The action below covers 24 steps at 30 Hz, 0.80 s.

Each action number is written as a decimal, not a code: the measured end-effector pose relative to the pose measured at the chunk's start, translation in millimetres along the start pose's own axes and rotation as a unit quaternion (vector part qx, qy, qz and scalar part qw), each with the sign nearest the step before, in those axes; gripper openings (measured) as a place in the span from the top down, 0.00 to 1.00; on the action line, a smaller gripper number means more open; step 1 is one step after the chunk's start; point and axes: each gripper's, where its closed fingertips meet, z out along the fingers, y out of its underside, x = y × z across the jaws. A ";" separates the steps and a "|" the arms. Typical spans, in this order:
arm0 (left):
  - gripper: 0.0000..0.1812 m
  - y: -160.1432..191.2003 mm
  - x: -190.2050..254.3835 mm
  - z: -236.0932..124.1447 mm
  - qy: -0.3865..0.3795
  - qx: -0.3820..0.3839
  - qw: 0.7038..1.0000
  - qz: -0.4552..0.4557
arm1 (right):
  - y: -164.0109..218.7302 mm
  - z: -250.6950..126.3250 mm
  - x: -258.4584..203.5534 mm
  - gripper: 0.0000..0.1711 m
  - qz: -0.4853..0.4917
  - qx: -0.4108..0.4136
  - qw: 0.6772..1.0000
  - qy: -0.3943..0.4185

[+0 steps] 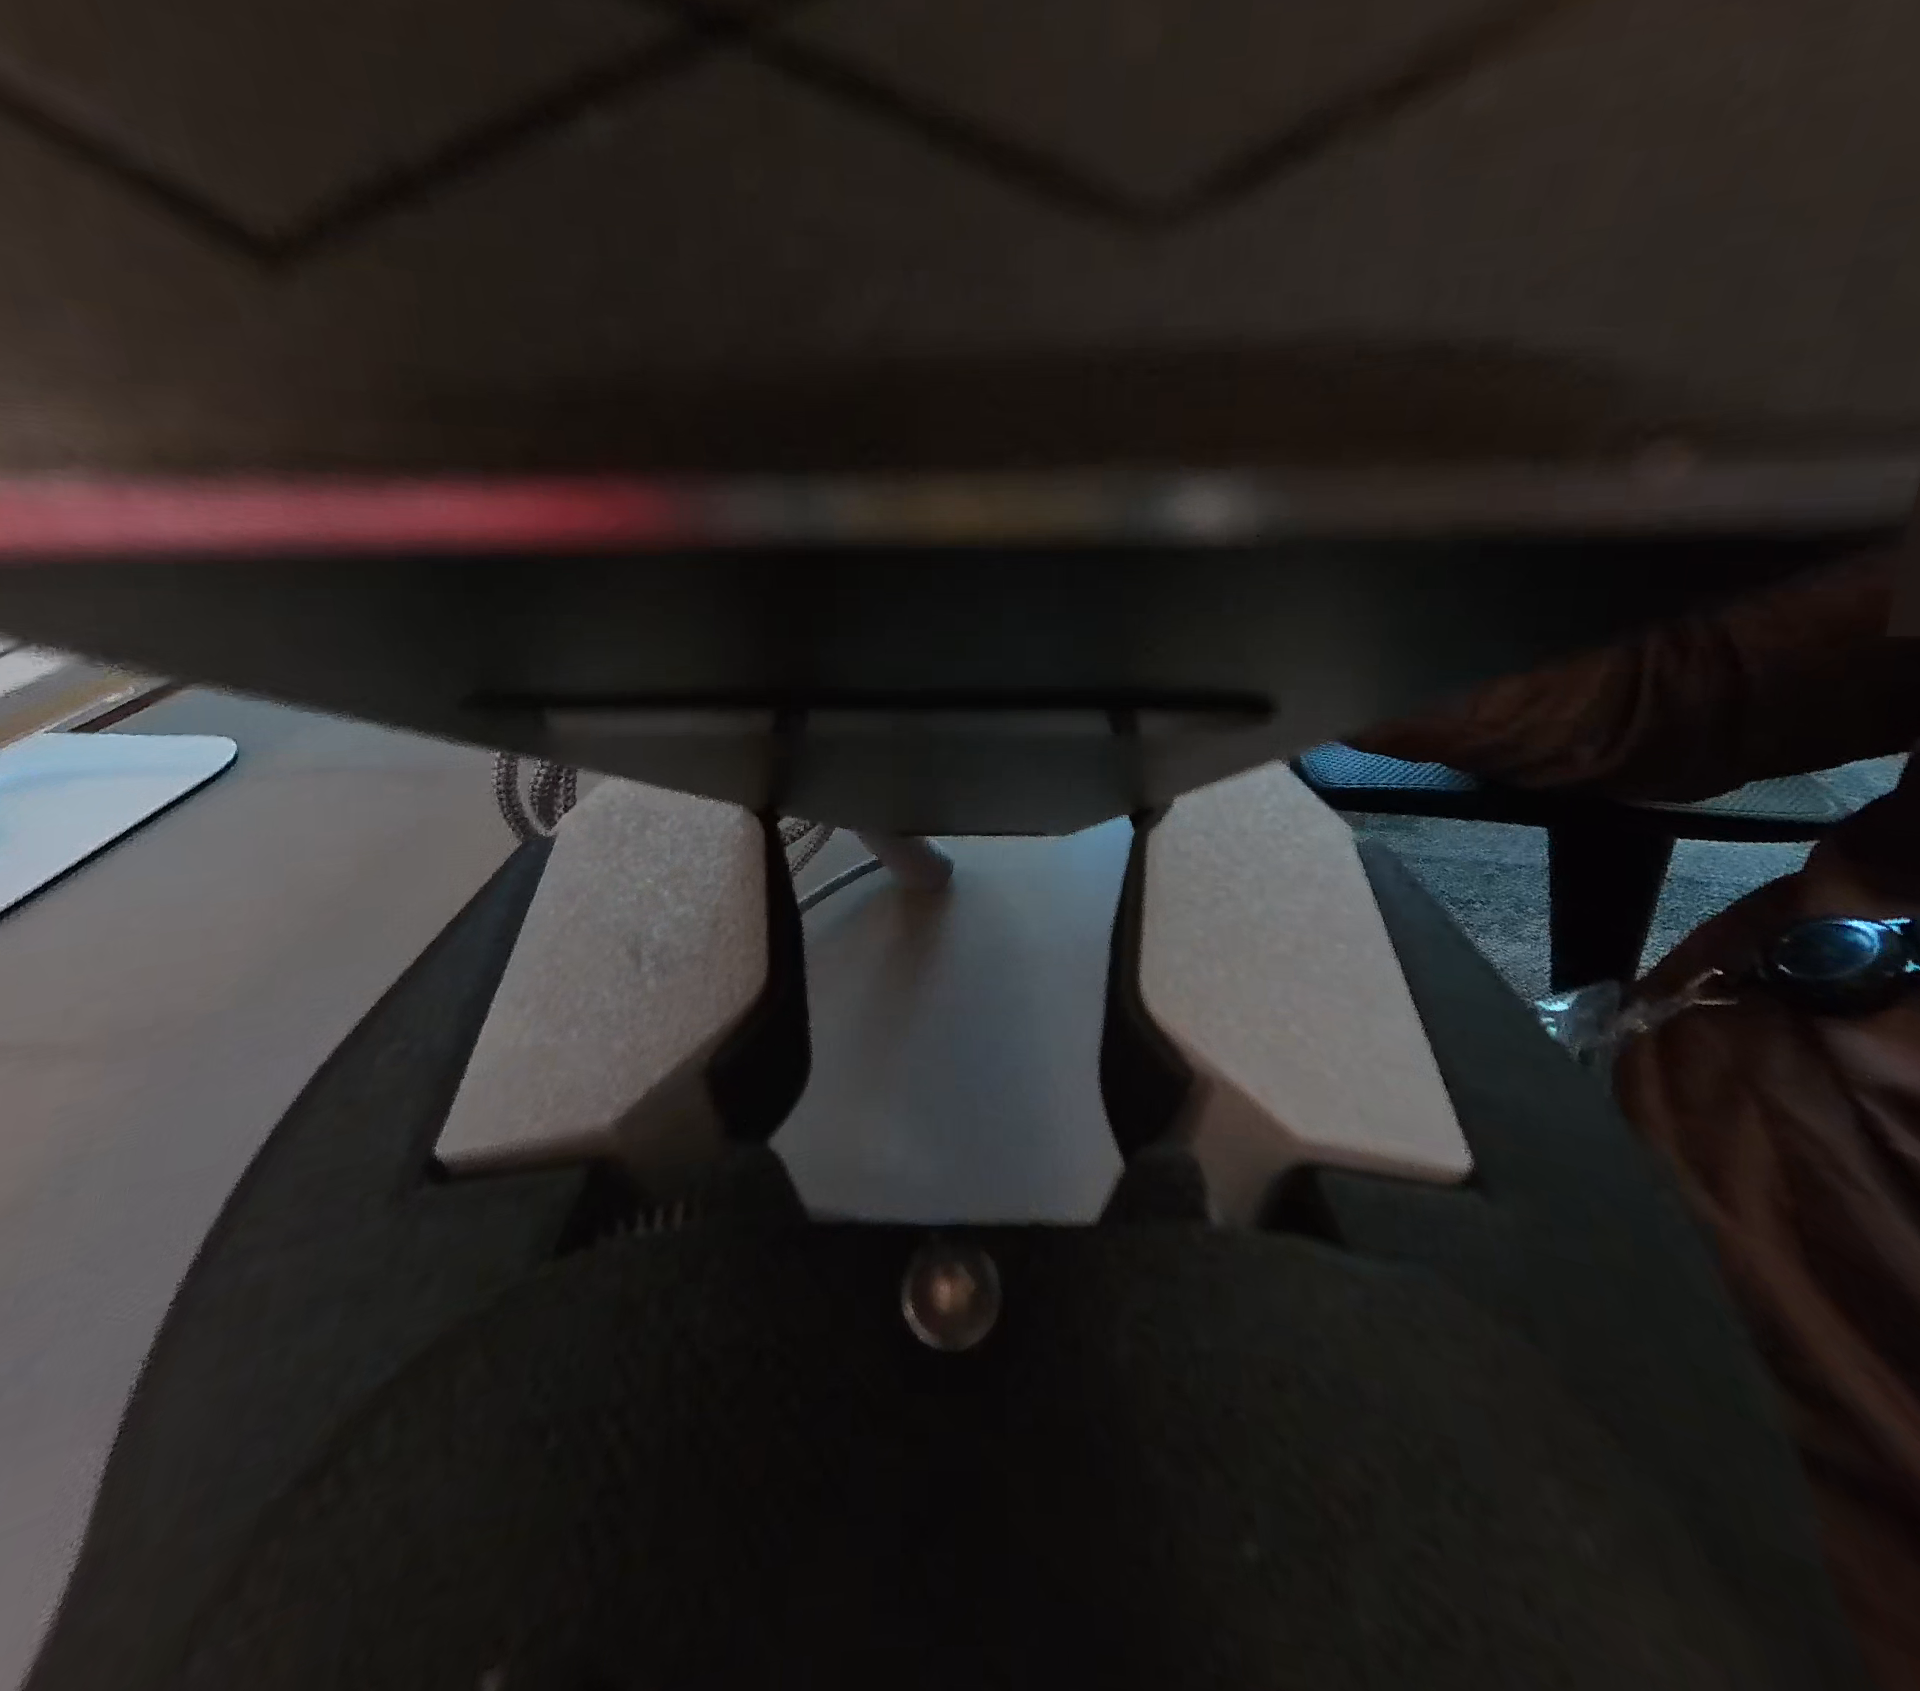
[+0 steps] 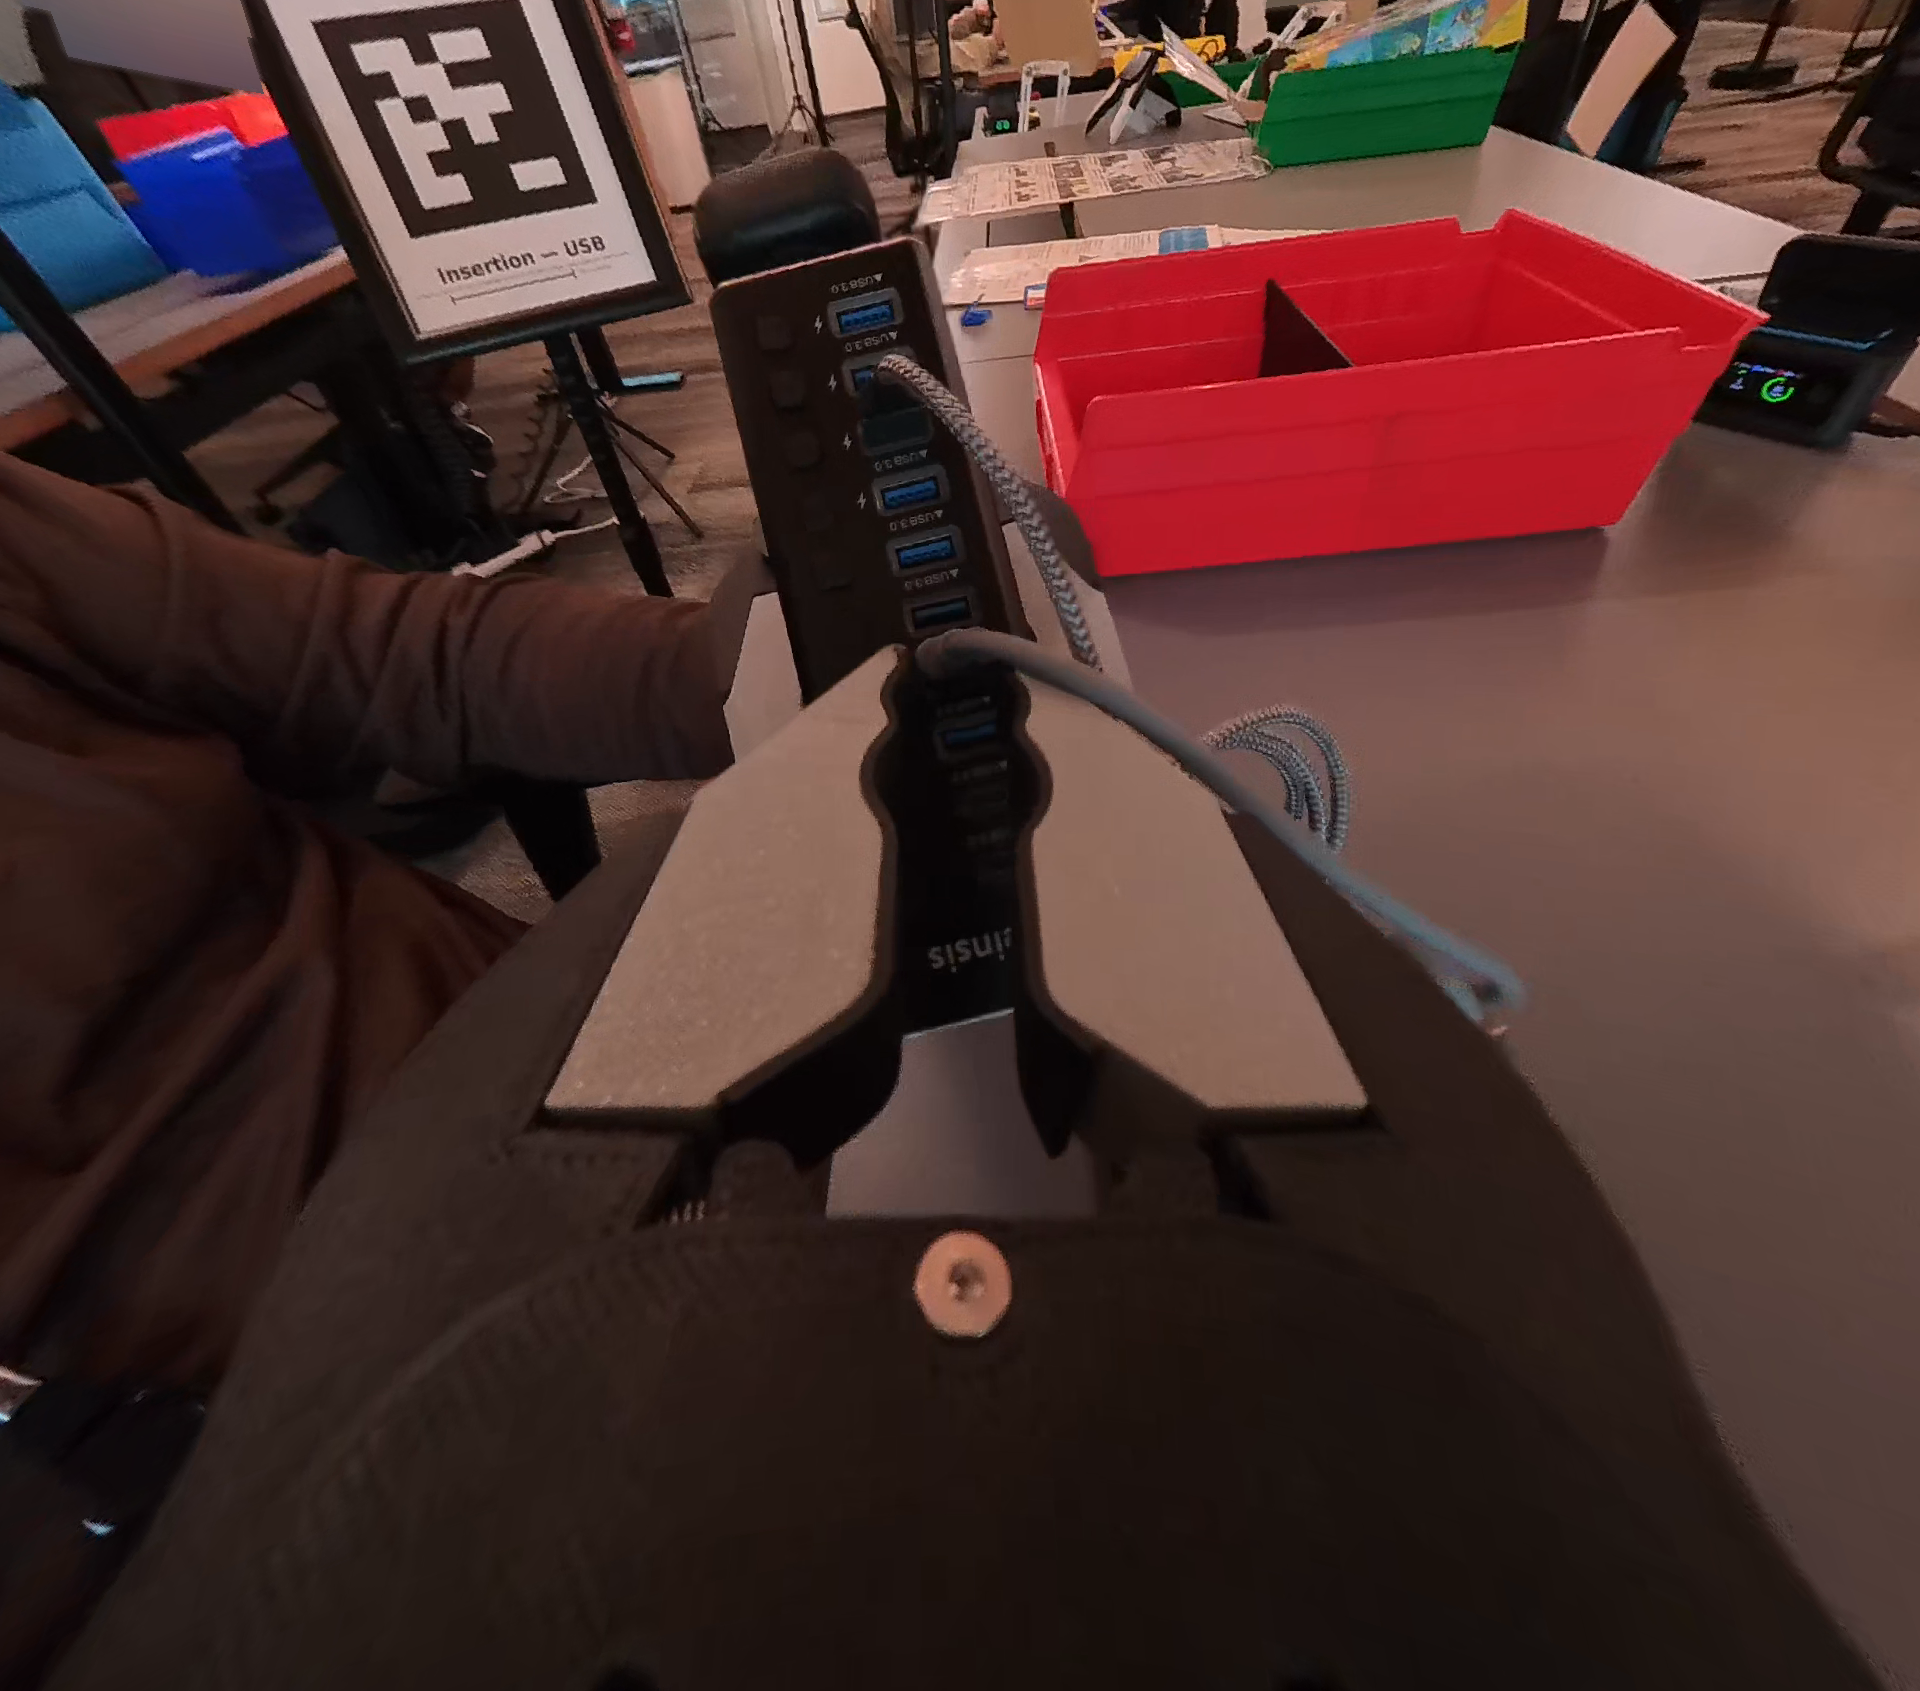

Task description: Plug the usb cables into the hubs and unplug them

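A long black USB hub (image 2: 831,436) with a row of blue ports is held tilted up off the grey table (image 2: 1558,810). In the left wrist view its dark underside (image 1: 935,291) fills the upper half. My left gripper (image 1: 951,768) is shut on the hub's lower edge. My right gripper (image 2: 961,665) is shut on the plug of a grey cable (image 2: 1143,737), right at one of the hub's lower ports; I cannot tell how deep the plug sits. A braided cable (image 2: 997,478) is plugged into the second port from the top and coils on the table.
A red bin (image 2: 1351,436) with a black divider stands just right of the hub. A framed marker sign (image 2: 447,114) stands at the left on a tripod. A small black device (image 2: 1818,363) sits at the far right. A person's brown sleeve (image 2: 364,654) crosses the left side. One gripper's finger ends stand about 4 centimeters off the other's.
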 end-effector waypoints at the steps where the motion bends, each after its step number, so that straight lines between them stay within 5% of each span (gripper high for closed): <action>1: 0.63 0.0 -0.7 0.0 -0.002 0.000 1.000 -0.001 | -0.2 0.3 0.5 0.92 0.006 0.004 1.000 -0.003; 24: 0.64 31.8 -43.5 -1.1 -0.161 -0.104 0.978 0.078 | 21.5 4.0 28.9 0.95 0.108 -0.026 0.992 0.067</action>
